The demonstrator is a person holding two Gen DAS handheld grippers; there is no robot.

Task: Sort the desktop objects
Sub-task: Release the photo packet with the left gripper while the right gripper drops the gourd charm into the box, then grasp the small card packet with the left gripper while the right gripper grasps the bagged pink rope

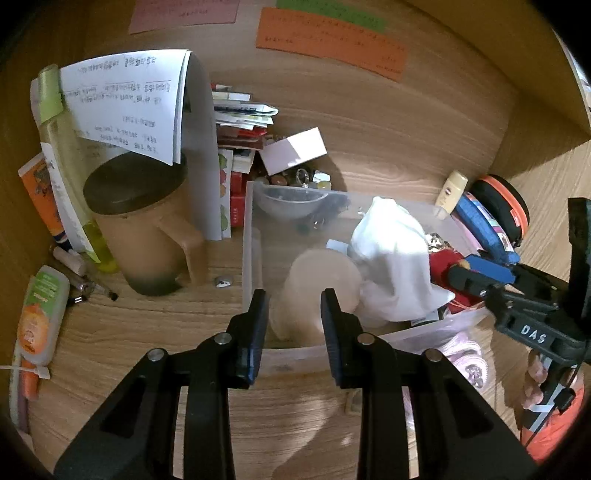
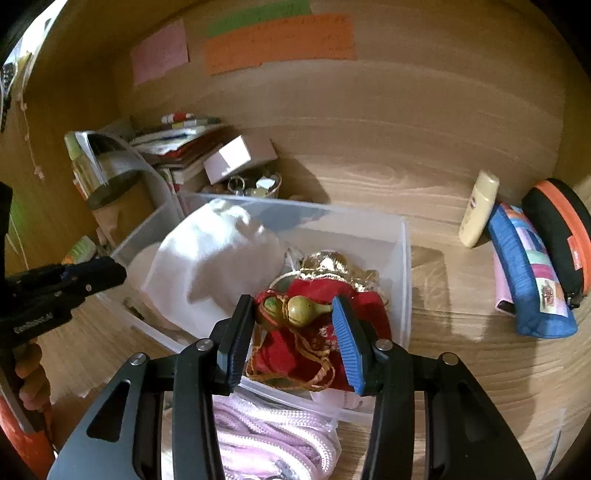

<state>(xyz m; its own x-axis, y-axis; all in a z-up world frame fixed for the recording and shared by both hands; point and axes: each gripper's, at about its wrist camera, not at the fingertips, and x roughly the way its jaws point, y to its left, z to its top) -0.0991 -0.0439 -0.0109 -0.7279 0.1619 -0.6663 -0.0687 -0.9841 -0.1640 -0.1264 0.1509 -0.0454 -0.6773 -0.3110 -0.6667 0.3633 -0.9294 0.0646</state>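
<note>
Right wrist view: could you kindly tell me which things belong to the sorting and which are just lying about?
Job: gourd charm, held by the right gripper; clear plastic bin; red pouch; white cloth.
Lying about: lotion bottle; blue pencil case; orange note on the wall.

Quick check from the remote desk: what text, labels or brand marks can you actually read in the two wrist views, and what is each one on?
"DAS": white letters on the black body of the right gripper, left wrist view.
White printed paper sheets: print upside down, too small to read.
Orange paper note and pink paper note: writing blurred.
Red drawstring pouch: pale characters, unreadable.
Orange-and-white tube: label blurred.
</note>
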